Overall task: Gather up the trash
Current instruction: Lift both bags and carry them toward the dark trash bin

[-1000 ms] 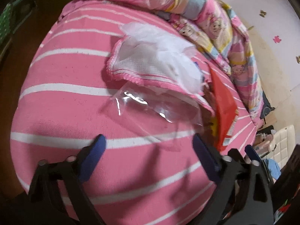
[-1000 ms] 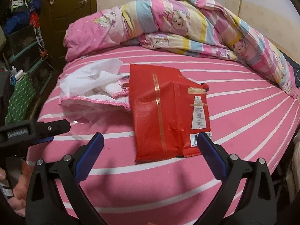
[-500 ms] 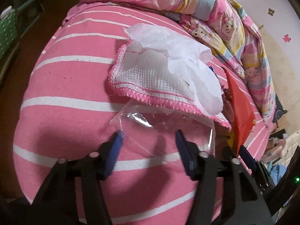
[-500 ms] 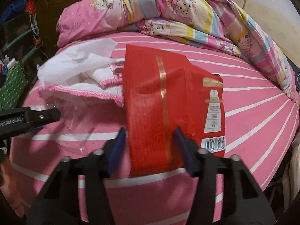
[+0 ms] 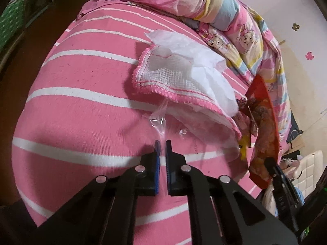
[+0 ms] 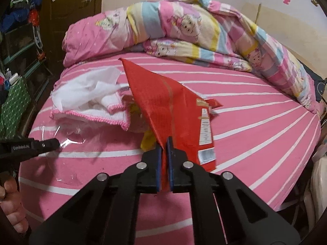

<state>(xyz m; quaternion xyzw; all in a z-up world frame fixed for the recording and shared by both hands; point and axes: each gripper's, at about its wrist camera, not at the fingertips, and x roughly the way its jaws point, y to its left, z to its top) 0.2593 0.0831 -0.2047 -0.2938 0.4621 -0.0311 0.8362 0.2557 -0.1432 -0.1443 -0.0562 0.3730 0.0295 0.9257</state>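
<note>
1. Left gripper (image 5: 162, 150): jaws clenched on a corner of the clear plastic film (image 5: 158, 122). The rest of the film trails on the striped bed sheet (image 5: 71, 102), partly under the pink-edged cloth (image 5: 175, 77).
2. Right gripper (image 6: 163, 146): jaws clenched on the lower edge of the red snack wrapper (image 6: 169, 110), which stands lifted off the sheet, tilted, just beside the cloth.
3. White tissue (image 6: 90, 89) lies on top of the cloth; judged to be trash not yet collected.
4. Advice, left: draw the film out low and toward the bed edge, so the cloth and tissue are not dragged.
5. Advice, right: the wrapper is held by a thin edge; lift steadily, without jerks, to avoid slip.
6. No bin is visible in either view.
</note>
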